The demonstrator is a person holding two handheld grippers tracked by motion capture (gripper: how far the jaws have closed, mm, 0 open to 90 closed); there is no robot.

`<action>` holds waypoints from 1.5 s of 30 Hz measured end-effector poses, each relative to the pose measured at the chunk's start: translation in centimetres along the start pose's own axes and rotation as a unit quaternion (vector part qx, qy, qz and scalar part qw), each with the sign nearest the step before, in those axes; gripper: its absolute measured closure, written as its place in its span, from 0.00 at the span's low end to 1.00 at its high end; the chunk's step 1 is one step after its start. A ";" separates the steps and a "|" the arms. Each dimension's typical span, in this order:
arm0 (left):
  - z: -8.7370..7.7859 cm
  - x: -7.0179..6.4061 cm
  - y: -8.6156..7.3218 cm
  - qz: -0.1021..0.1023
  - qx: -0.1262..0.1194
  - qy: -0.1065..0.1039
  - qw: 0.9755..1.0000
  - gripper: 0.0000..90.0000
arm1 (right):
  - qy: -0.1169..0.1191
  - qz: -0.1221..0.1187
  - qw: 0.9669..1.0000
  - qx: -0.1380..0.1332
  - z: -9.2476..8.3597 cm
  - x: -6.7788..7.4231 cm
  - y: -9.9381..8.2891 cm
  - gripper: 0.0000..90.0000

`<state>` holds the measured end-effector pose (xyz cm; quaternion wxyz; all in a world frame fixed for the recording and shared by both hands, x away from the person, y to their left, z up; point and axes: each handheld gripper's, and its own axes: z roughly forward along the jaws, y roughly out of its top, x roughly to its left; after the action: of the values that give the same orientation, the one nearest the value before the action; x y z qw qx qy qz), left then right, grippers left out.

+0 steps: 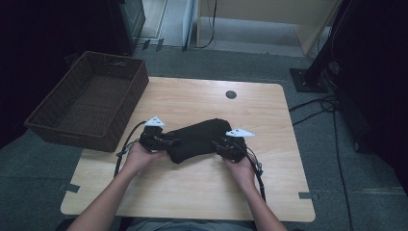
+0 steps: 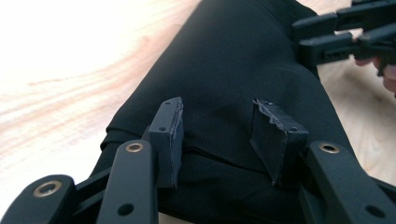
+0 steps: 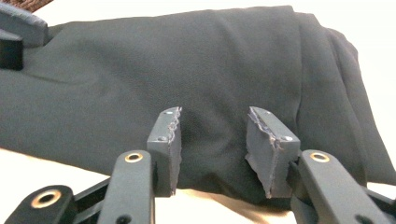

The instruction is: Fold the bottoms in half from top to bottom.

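A folded black cloth [image 1: 199,137] lies across the middle of the wooden table [image 1: 192,187]. My left gripper [image 1: 169,142] is at the cloth's left end and my right gripper [image 1: 220,144] at its right end, each held in a hand and pointing in towards the other. In the left gripper view the left gripper [image 2: 219,116] is open over the cloth [image 2: 233,56], its pads well apart above the fabric, and the right gripper's jaws [image 2: 345,32] show at the far end. In the right gripper view the right gripper [image 3: 215,126] is open at the near edge of the cloth [image 3: 187,60].
A dark woven basket [image 1: 130,103] stands at the table's back left corner, overhanging the edge. A round black grommet [image 1: 231,95] sits in the tabletop near the back. Cables [image 1: 317,108] lie on the floor to the right.
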<state>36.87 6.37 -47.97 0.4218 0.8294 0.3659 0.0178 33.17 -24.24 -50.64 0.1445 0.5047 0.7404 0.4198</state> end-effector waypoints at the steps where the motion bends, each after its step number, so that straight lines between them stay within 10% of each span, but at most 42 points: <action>1: 0.0 -0.2 -0.1 0.000 0.001 -0.002 1.000 0.59 | 0.000 0.003 1.000 0.001 -0.2 0.0 0.0 0.63; 21: -0.8 -4.5 -0.9 0.027 0.008 -0.036 0.999 0.57 | 0.000 -0.001 1.000 0.008 -1.5 -0.9 0.2 0.71; 32: -1.0 -1.5 -0.9 -0.003 0.001 -0.007 1.000 0.53 | 0.032 -0.017 0.999 -0.031 -1.1 1.7 1.7 0.68; 45: 0.3 -2.9 -1.6 0.004 0.017 -0.029 0.999 0.53 | 0.034 -0.029 0.999 -0.001 -0.1 1.6 0.6 0.65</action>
<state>33.87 4.92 -48.50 0.4178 0.8382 0.3504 -0.0105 32.73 -22.87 -49.78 0.1315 0.4684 0.7588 0.4331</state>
